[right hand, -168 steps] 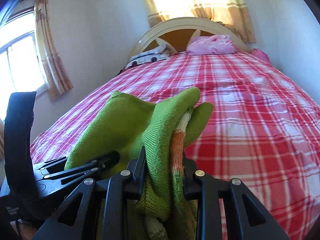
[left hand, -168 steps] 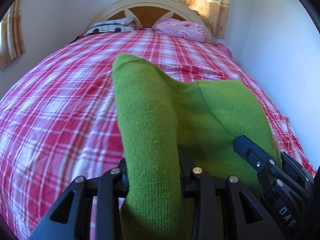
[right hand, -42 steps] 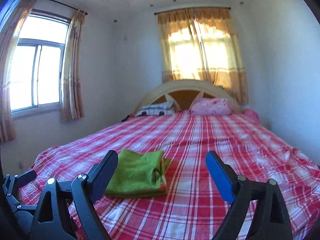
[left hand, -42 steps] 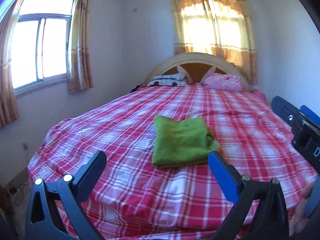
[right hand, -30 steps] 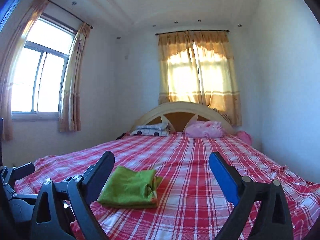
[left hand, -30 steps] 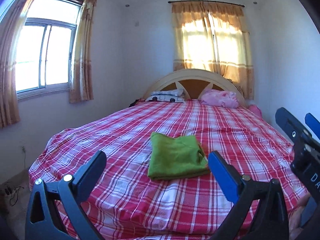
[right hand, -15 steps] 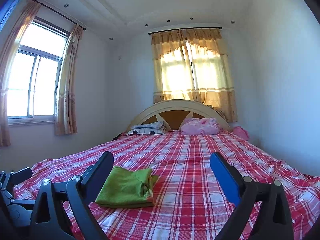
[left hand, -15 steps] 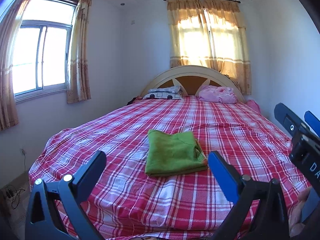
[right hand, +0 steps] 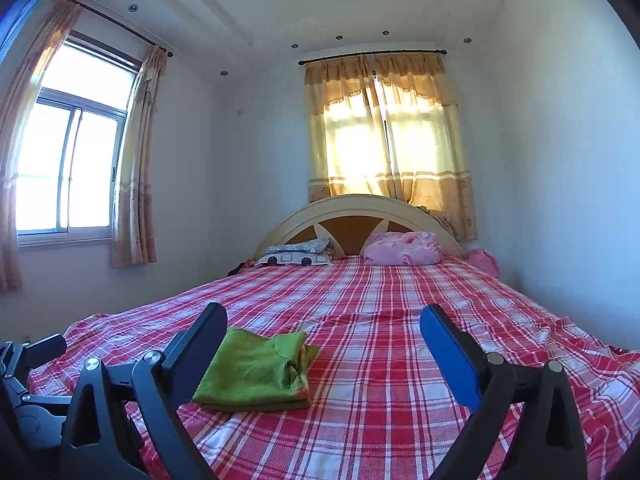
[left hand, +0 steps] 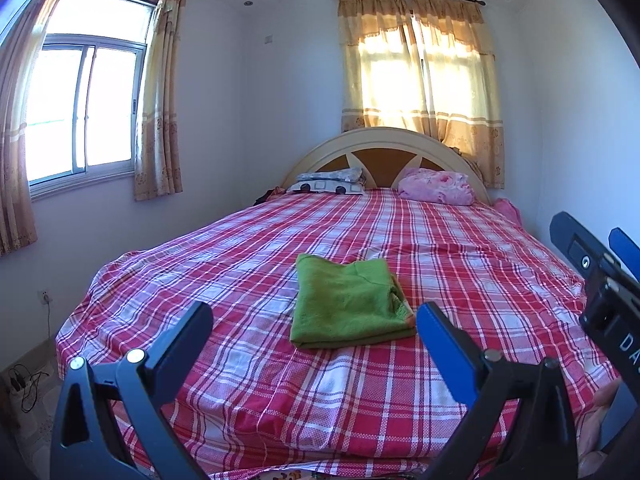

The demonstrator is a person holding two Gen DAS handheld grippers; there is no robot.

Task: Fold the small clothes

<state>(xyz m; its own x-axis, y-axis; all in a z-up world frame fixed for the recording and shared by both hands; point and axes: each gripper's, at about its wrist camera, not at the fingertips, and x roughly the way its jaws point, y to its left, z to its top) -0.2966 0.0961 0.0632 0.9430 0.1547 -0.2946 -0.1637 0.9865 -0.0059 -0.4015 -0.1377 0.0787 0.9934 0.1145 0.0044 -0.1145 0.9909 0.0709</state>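
Both hand-held grippers, left and right, are hanging wide and empty while you are facing the folded garment lying on the bed, so folding looks finished; next calls for another piece.

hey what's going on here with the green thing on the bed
A person holds two grippers, both open and empty, back from the bed. The left gripper and right gripper touch nothing. The green garment lies folded into a neat rectangle on the red plaid sheet, so the folding looks done.
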